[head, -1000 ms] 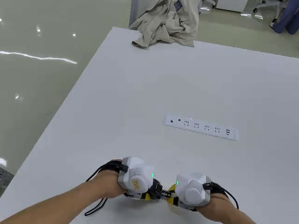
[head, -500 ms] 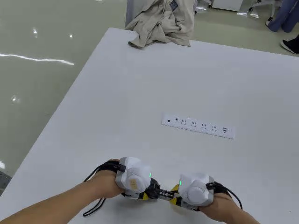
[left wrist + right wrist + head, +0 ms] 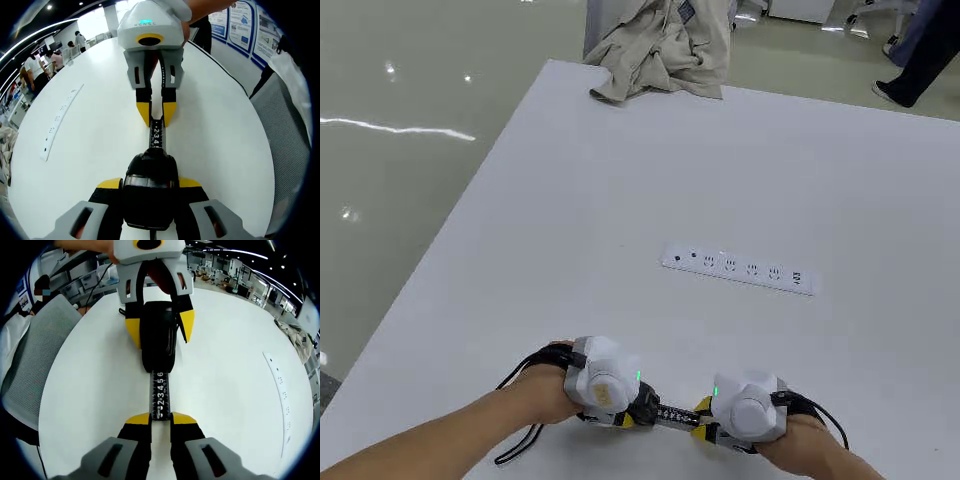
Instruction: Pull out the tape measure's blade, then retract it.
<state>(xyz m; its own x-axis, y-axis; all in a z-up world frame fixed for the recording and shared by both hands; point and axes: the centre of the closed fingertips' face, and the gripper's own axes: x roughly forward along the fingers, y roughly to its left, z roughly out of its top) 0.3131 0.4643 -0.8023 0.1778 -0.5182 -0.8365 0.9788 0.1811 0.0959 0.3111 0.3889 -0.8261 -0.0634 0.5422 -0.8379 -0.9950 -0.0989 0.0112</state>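
Nearest, at the front edge of the white table (image 3: 620, 200): two grippers held nose to nose, one in the left hand (image 3: 545, 395), one in the right hand (image 3: 800, 450). Grips the tape measure (image 3: 151, 190), a black case, in the left gripper (image 3: 642, 410), yellow-tipped jaws closed against its two sides. Case low over the tabletop; touching it or not, cannot tell. Pinches the end of the blade (image 3: 160, 395) in the right gripper (image 3: 161, 418), jaws closed on the strip, one yellow tip at each edge. Blade out a short way, black with white numerals, 2 through 6 legible in the right gripper view. Runs straight and level from the mouth of the case to the right gripper's tips, with the two grippers in line along it.

Black cords (image 3: 520, 440) looping from both wrists onto the tabletop. Grey mesh chair (image 3: 30, 355) just beside the table on the near side.

Farther out, mid-table: a long white power strip (image 3: 738, 269), flat on the surface, sockets in a single row, well apart from the grippers.

At the far left corner: a heap of beige clothing (image 3: 660, 50), rumpled, resting at the table's far edge.

Beyond that: glossy pale floor (image 3: 400, 150) with light reflections, and the dark legs of a person (image 3: 920, 50) at the upper right.
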